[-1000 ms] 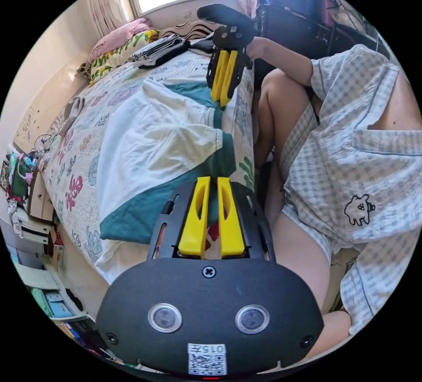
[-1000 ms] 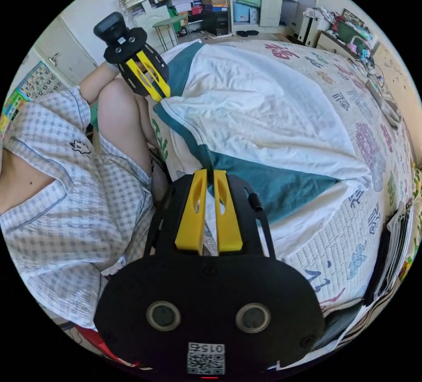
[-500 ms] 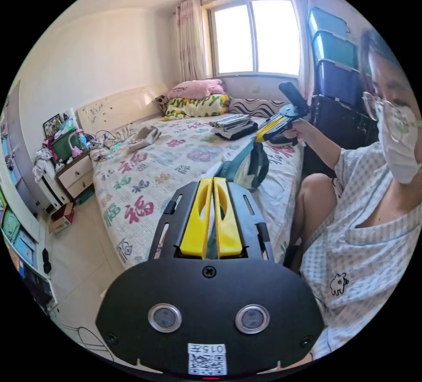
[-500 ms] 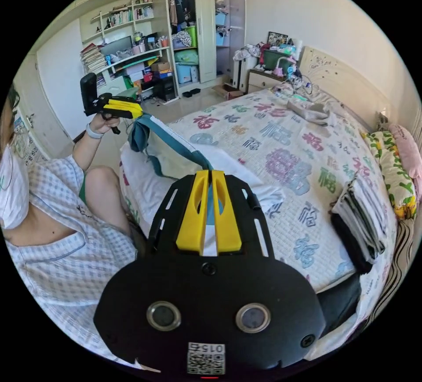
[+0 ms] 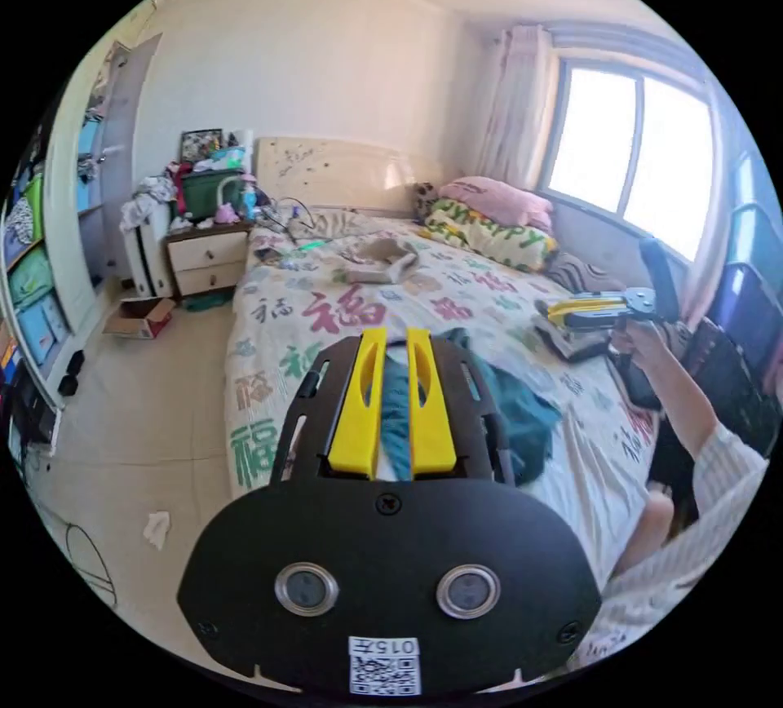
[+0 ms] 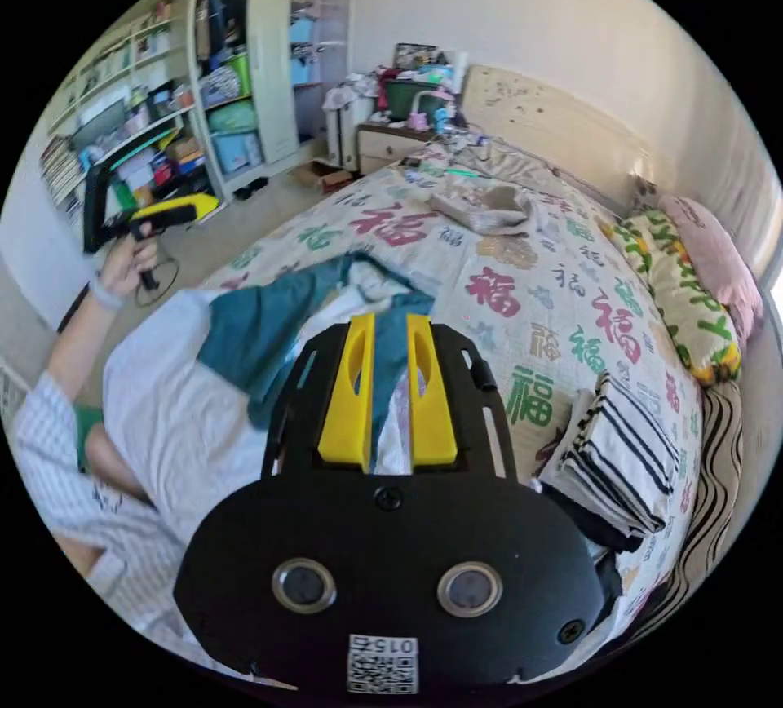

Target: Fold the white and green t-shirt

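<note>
Now, in the left gripper view, the left gripper's yellow fingers stand narrowly apart with teal cloth of the white and green cotton t-shirt between them — whether they pinch it I cannot tell. In the right gripper view the shirt lies bunched on the patterned bed, just beyond the right gripper, whose fingers are likewise slightly parted — the nearer one, I judge.

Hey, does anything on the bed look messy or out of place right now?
Yes. The white and green t-shirt lies crumpled on the bedspread, not flat, unlike the neatly folded striped stack beside it.
</note>
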`<state>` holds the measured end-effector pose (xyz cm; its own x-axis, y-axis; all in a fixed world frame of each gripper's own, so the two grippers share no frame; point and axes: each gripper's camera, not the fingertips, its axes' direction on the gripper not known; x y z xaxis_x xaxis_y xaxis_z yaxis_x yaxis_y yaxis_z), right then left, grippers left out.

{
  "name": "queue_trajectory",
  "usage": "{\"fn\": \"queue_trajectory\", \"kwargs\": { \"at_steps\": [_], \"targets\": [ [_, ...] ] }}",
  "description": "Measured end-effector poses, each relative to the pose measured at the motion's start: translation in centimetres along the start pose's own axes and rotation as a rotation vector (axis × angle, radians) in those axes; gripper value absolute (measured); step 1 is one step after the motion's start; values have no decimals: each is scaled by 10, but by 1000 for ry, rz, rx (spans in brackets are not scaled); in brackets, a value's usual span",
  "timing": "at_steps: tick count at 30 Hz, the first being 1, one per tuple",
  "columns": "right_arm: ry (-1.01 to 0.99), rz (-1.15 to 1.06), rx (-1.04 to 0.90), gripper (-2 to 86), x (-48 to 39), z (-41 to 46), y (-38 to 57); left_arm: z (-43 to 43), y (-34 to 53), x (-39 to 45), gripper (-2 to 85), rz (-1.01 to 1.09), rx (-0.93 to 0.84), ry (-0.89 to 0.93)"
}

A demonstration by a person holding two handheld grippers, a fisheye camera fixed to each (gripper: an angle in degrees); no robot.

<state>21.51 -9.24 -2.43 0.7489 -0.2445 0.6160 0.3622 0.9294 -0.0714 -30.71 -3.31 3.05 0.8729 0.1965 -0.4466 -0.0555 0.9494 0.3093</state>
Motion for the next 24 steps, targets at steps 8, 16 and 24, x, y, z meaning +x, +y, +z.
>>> {"fn": "queue_trajectory", "kwargs": {
  "at_steps": [8,16,24],
  "targets": [
    [-292,177,-170,106,-17,-32,185,-134,196,19,86,-144,-235,57],
    [-192,149,-282,82,-30,-22,195,-161,243,45,95,-207,-289,61],
    [-203,166,-204,-9,-25,-76,218,-212,226,69,9,-149,-230,75]
  ]
}}
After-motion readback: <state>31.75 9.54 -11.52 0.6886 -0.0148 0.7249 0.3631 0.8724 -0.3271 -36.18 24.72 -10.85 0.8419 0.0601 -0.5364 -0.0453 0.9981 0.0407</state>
